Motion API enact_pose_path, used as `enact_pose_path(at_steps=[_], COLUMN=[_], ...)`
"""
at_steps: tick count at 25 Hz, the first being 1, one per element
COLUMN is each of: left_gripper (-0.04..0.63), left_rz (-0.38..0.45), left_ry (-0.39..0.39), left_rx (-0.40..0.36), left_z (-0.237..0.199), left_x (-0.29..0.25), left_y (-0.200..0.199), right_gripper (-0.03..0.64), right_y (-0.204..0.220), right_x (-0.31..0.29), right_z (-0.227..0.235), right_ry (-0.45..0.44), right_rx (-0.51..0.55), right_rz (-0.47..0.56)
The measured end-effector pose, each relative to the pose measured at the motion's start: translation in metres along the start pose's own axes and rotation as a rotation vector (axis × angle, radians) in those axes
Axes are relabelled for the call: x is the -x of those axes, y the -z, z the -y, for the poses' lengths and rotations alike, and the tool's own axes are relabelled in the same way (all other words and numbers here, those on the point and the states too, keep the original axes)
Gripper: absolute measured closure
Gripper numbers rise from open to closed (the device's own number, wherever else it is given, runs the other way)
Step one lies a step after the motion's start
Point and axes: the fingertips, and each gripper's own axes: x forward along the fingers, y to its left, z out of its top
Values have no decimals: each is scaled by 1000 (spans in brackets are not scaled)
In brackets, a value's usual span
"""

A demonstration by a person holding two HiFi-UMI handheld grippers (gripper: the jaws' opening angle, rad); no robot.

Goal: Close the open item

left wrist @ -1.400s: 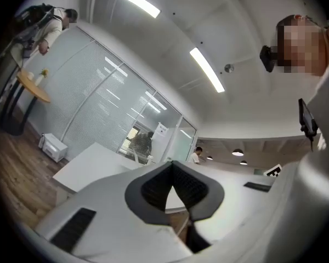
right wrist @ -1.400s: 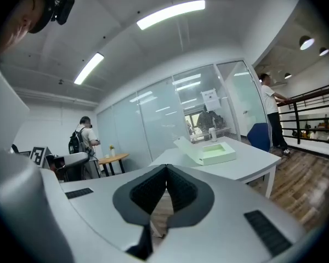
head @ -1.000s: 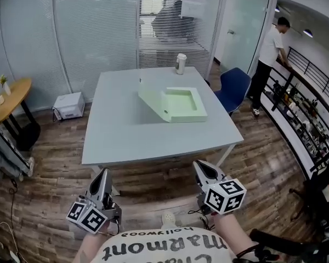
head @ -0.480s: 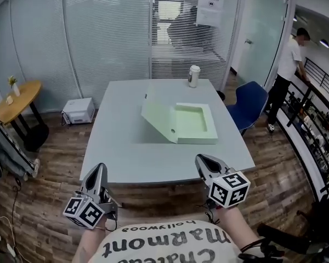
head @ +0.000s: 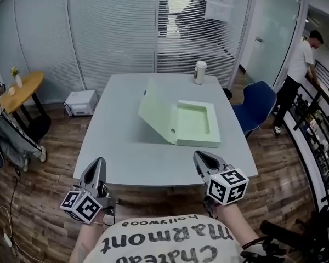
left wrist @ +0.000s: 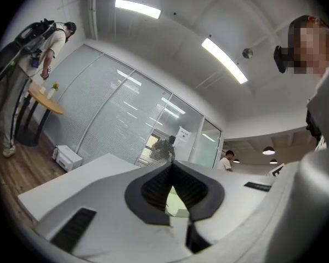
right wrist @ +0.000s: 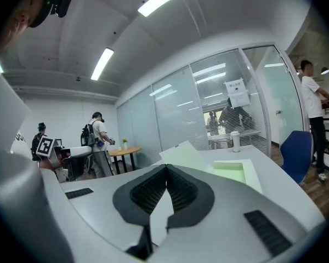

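While left gripper (head: 100, 163) and right gripper (head: 200, 156) sit closed (empty), box (head: 193, 126) lies open.

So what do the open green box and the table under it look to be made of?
Green box: probably plastic or coated card, in pale matte green. The thin lid holds stiff while tilted up, and the tray recess looks moulded.
Table: the light grey top looks like laminate, smooth and matte with a soft, even sheen. Its core can't be told.

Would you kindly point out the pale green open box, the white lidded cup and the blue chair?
pale green open box (head: 196, 125): head view, tray floor.
white lidded cup (head: 200, 74): head view, side.
blue chair (head: 256, 107): head view, backrest.
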Motion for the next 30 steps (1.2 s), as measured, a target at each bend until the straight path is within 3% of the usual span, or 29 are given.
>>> enact_pose_path(at_steps=[13, 30], left_gripper=[598, 600], left_rz=[-60, -145], left_ry=[37, 109], left_rx=[-86, -17], left_z=[7, -60], left_x=[-56, -228], left_y=[2, 7], right_gripper=[614, 614], right_y=[7, -14], right_x=[-25, -128], right_z=[38, 107], right_ry=[29, 127], right_rx=[-77, -141], right_rz=[-7, -78])
